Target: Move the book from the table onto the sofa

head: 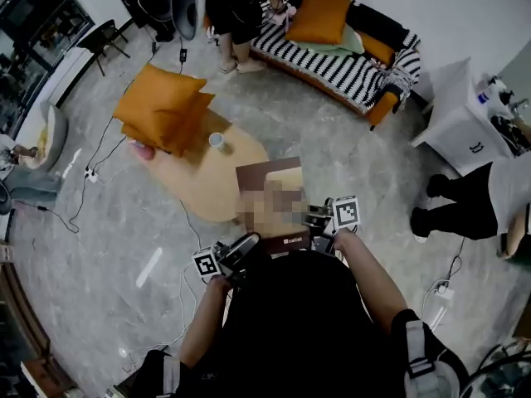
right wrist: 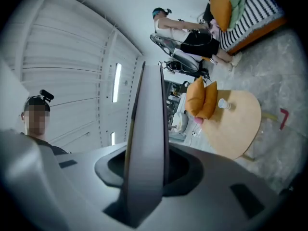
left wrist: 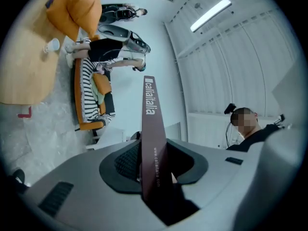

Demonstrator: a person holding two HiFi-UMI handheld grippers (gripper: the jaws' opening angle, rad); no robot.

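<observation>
Left hand-held gripper (head: 249,243) and right hand-held gripper (head: 317,220) clamp the book (head: 267,175) between them.

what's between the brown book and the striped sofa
Only bare floor. The round wooden table sits left of the line from the brown book to the black-and-white striped sofa. An orange cushion takes part of the seat; a person stands at its left end.

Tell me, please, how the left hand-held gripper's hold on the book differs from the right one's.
The left hand-held gripper clamps the book by its brown printed edge; the right hand-held gripper by a pale, unprinted edge. The left sits lower in the head view. Both are shut on it.
</observation>
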